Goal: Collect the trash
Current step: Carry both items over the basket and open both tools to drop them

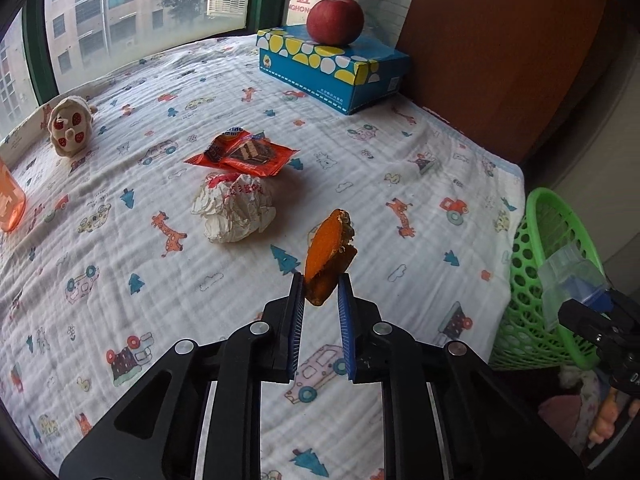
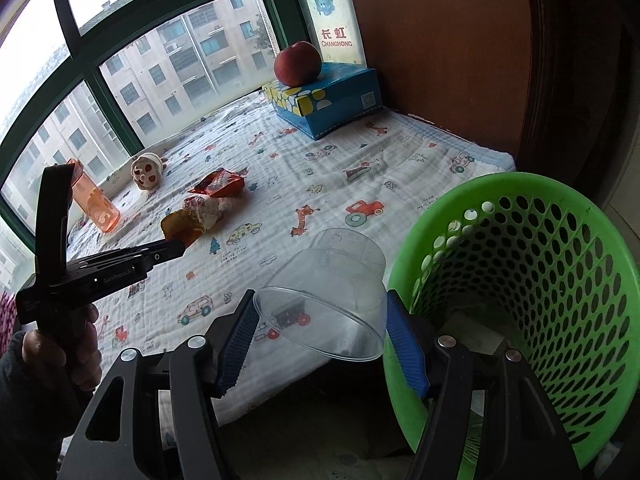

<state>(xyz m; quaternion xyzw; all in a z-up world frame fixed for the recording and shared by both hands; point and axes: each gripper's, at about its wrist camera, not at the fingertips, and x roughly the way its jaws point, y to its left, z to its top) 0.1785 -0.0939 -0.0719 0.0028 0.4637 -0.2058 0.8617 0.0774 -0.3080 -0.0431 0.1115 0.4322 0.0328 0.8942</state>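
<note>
My left gripper (image 1: 320,292) is nearly closed on a piece of orange peel (image 1: 330,258), pinched only at its lower end, with most of the peel standing clear above the pads and off the blanket (image 1: 400,160). My right gripper (image 2: 320,332) sits about half open around a clear plastic cup (image 2: 328,292), its pads against the cup's sides, held just beside the rim of the green basket (image 2: 520,280)

The risks as I judge them: the peel is curled and gripped by a small patch, so a quick swing toward the basket could twist it loose and drop it on the floor short of the rim. The cup is thin and smooth; squeeze harder and it may buckle or pop out, ease off too early and it may fall outside, since it is not yet over the opening. Both hands head for the same basket, so the grippers could knock together there, or the left could clip the cup

The crumpled paper (image 1: 232,212) and red wrapper (image 1: 244,154) lie on the blanket, touching, still to collect. The apple (image 1: 335,21) on its box (image 1: 340,68) is not trash, I think, and a careless reach could roll it off
</note>
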